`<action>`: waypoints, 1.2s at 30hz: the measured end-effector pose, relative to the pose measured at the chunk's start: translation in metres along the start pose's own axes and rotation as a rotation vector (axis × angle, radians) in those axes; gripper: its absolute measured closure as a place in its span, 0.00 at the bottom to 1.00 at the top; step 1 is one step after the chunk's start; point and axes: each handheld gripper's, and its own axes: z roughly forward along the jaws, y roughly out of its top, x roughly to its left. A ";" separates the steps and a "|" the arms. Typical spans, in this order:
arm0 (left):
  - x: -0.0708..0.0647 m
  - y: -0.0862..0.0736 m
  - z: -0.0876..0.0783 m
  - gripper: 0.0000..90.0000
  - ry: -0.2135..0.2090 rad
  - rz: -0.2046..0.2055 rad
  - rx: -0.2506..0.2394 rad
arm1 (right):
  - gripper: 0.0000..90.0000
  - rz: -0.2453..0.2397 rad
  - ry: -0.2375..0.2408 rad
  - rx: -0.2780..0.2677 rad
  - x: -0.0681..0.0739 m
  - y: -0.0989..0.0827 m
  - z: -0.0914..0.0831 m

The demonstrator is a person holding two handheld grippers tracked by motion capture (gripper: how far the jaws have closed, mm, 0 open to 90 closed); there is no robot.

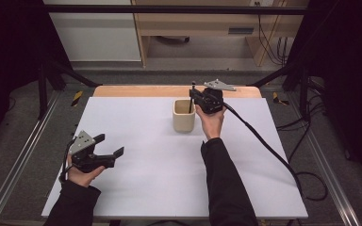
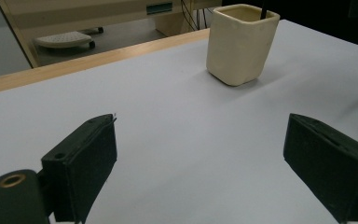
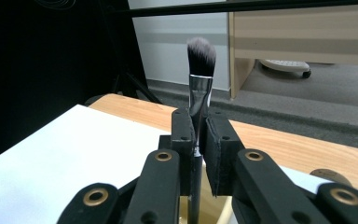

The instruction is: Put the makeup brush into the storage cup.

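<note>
Brush [image 3: 200,70] position: you hold it upright in your right gripper [image 3: 199,140], whose jaws are clenched on the shaft just below the metal collar, bristles pointing up. In the high view the right gripper [image 1: 194,96] stands at the far right edge of the cup [image 1: 184,116], and the lower end of the handle already dips inside the cup's mouth. The left gripper view confirms this: a thin dark rod stands in the cup [image 2: 240,44] near its far wall.

The governing relation is vertical. The brush's long axis runs straight up and down, and the cup's opening lies directly beneath the clamp. The likely next move is therefore a straight descent, then a release. Keep the shaft plumb; a tilt could catch the handle on the rim or tip the cup, which stands free on the white table [image 1: 160,179].

Your left gripper [image 1: 111,146] rests well apart at the near left of the table, jaws spread wide and holding nothing. The right hand [image 1: 212,123] is the 1 nearer the cup.
</note>
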 end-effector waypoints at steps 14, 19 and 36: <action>-0.001 0.000 0.000 0.10 0.000 0.007 0.003 | 0.92 0.006 0.005 0.053 -0.001 -0.021 0.009; 0.000 0.000 0.000 0.11 0.000 0.007 0.002 | 0.92 -0.001 0.001 0.074 -0.003 -0.026 0.011; -0.002 0.000 0.002 0.11 0.000 0.008 0.005 | 0.74 -0.019 0.001 0.130 -0.005 -0.028 -0.015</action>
